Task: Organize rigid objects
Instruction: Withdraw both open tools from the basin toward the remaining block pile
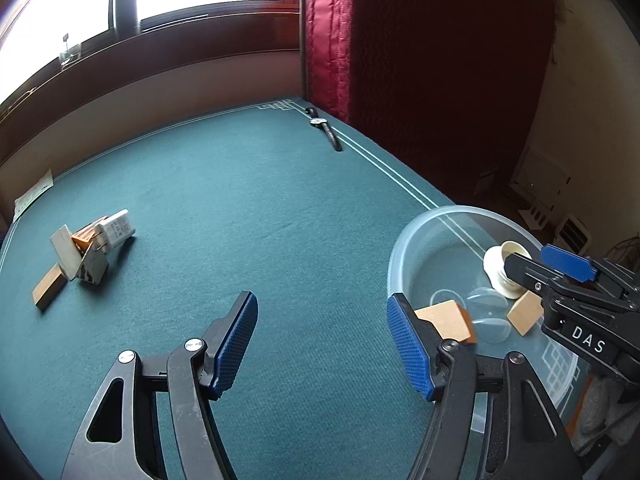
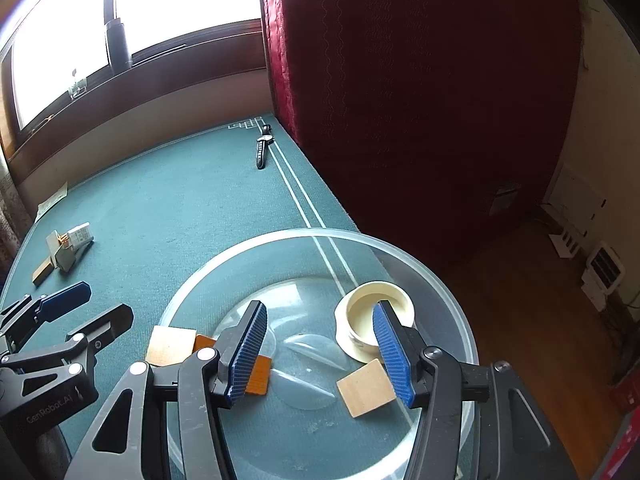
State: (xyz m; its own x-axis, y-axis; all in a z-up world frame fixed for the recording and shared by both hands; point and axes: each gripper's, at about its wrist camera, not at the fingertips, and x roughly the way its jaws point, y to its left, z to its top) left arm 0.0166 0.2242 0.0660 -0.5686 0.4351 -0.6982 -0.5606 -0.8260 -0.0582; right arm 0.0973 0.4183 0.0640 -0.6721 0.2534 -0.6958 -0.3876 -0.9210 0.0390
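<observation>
White letters "DAS" stand on the black body of the right gripper [image 1: 560, 264], beside the clear bowl [image 1: 404, 248]. "GenRobot.AI" is printed on the left gripper [image 2: 94, 308].

A bowl [image 2: 420, 264] stands on the bench [image 1: 248, 208] at its near right corner, hard by the edge. In the bowl lie a small round jar [image 2: 376, 326] tipped on its side toward the far right, a flat block [image 2: 366, 388] just before it, and two more blocks [image 2: 170, 346] overlapping at the left wall. The right gripper [image 2: 320, 354] hangs over the bowl's middle; the left gripper [image 1: 320, 344] is over bare bench just left of the bowl. Well apart, at the far left, a small heap of boxes [image 1: 94, 248] leans together, with a flat block [image 1: 48, 290] before it. A wristwatch [image 1: 325, 128] lies at the far right corner, along the edge. Behind the bench runs a windowsill [image 1: 160, 40] carrying a flask [image 1: 125, 6].
</observation>
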